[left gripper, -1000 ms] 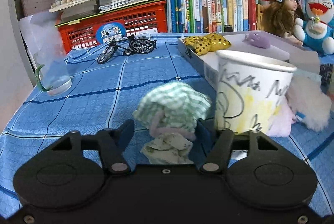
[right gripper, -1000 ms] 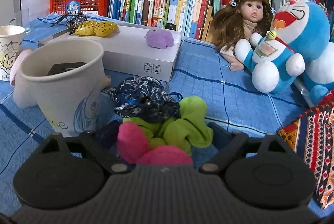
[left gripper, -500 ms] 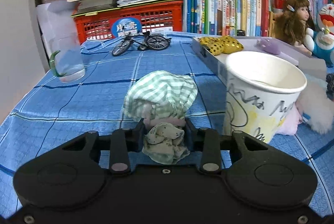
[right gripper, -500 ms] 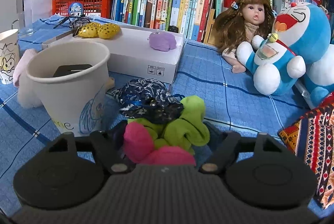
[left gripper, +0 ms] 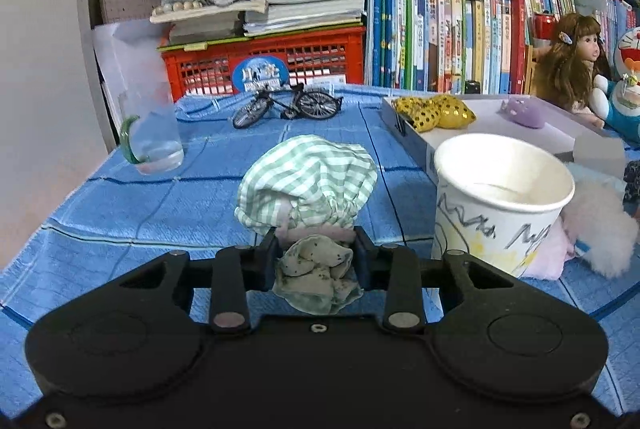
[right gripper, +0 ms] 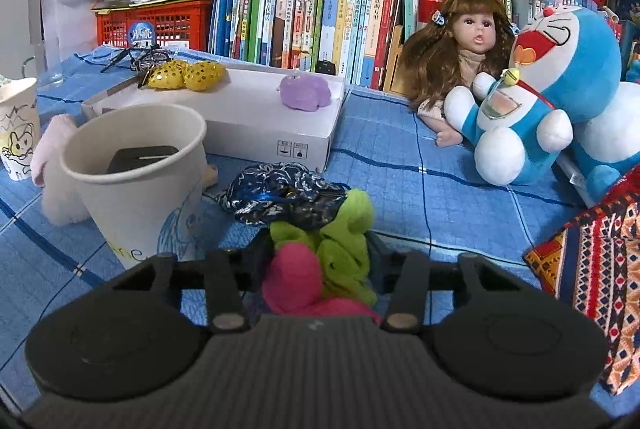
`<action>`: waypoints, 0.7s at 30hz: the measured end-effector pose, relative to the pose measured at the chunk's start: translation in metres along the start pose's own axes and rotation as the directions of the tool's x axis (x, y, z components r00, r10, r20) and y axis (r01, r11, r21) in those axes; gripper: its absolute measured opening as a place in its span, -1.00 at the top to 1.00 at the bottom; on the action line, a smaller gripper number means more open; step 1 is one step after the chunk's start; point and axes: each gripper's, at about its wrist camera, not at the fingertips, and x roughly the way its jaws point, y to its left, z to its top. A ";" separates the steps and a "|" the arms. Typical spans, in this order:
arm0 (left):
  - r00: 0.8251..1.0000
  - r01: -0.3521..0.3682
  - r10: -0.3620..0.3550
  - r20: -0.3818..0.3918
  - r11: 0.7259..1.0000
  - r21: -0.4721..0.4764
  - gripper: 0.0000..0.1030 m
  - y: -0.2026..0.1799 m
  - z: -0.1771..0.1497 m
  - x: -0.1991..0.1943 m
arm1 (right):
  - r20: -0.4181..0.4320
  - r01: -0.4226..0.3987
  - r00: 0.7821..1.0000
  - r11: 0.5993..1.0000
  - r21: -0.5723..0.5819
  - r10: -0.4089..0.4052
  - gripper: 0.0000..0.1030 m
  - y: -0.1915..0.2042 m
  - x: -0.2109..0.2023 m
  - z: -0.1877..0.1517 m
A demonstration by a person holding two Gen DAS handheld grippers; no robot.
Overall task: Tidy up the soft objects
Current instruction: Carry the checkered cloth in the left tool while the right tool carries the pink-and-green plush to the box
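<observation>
honestly, both grabs look solid: left gripper (left gripper: 316,249) is clamped on the spotted scrunchie (left gripper: 316,275), right gripper (right gripper: 320,253) has just closed on the green-pink one (right gripper: 320,265). lift straight up, clear each paper cup (left gripper: 502,203) rim, then drop.

Even indoor light fills both views, bright enough that colours read clearly. Shadows are soft and short on the blue surface (left gripper: 120,205). Fisheye bending curves the far bookshelf (right gripper: 320,9) and darkens the corners. Focus is sharp near and far, no motion blur
</observation>
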 end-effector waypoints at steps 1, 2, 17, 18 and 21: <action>1.000 0.000 0.000 0.004 1.000 -0.005 0.34 0.000 0.001 -0.002 | 0.000 0.000 1.000 1.000 0.002 0.000 0.08 0.000 -0.001 0.000; 1.000 0.000 0.000 0.007 1.000 -0.012 0.34 0.001 0.003 -0.004 | 0.001 -0.001 1.000 1.000 0.006 0.001 0.13 -0.002 -0.003 0.000; 0.996 -0.052 0.052 0.073 0.999 -0.007 0.34 -0.003 0.024 -0.032 | 0.047 -0.018 0.999 0.998 0.062 0.015 0.32 -0.020 -0.028 0.010; 0.996 -0.052 0.053 0.079 0.999 -0.008 0.34 -0.003 0.026 -0.034 | 0.051 -0.017 0.999 0.998 0.060 0.014 0.32 -0.020 -0.029 0.011; 0.993 -0.059 0.059 0.098 0.998 -0.006 0.34 -0.003 0.035 -0.039 | 0.064 -0.024 0.998 0.998 0.061 0.020 0.32 -0.022 -0.035 0.017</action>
